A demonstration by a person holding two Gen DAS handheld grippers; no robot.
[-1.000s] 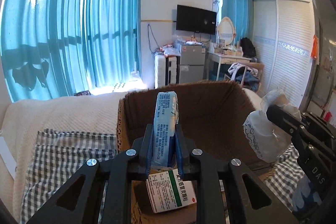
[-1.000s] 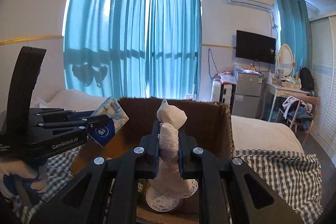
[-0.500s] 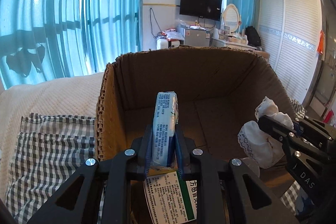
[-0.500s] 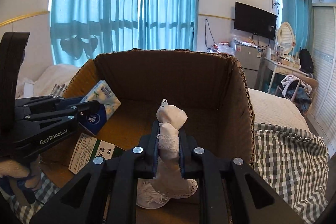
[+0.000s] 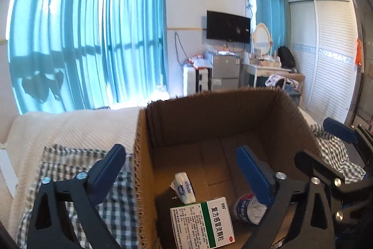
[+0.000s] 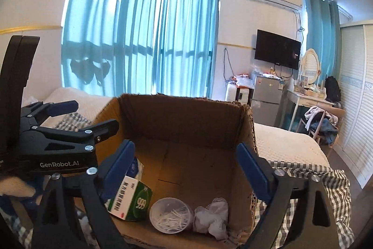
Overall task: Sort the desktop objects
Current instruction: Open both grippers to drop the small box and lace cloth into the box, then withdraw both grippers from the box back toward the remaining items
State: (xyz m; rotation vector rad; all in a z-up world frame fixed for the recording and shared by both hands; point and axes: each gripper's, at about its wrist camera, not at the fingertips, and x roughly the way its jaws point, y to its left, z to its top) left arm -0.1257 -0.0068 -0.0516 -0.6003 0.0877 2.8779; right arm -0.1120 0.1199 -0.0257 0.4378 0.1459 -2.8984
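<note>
An open cardboard box (image 5: 142,155) stands on a checked cloth. Inside lie a blue-and-white tissue pack (image 5: 184,188), a green-and-white medicine box (image 5: 202,223) and a round clear tub (image 5: 249,209). My left gripper (image 5: 180,149) hovers over the box's left wall, its jaws opening with nothing between them. From the right wrist I see the medicine box (image 6: 130,197), the tub of swabs (image 6: 171,217) and a white lace cloth bundle (image 6: 212,221) on the box floor. My right gripper (image 6: 186,145) hangs above them, jaws opening, holding nothing. The left gripper (image 6: 93,116) shows at the left.
The grey checked cloth (image 5: 70,169) covers a white knitted bedspread (image 5: 70,127). Blue curtains (image 6: 139,39) fill the far wall. A small fridge (image 6: 268,92), a dressing table (image 6: 307,99) and a chair with clothes (image 6: 321,118) stand beyond the bed. The right gripper (image 5: 317,141) is at the box's right.
Both grippers went from shut to wide open. The tissue pack left the left jaws and the white cloth bundle left the right jaws; both now lie in the box.
</note>
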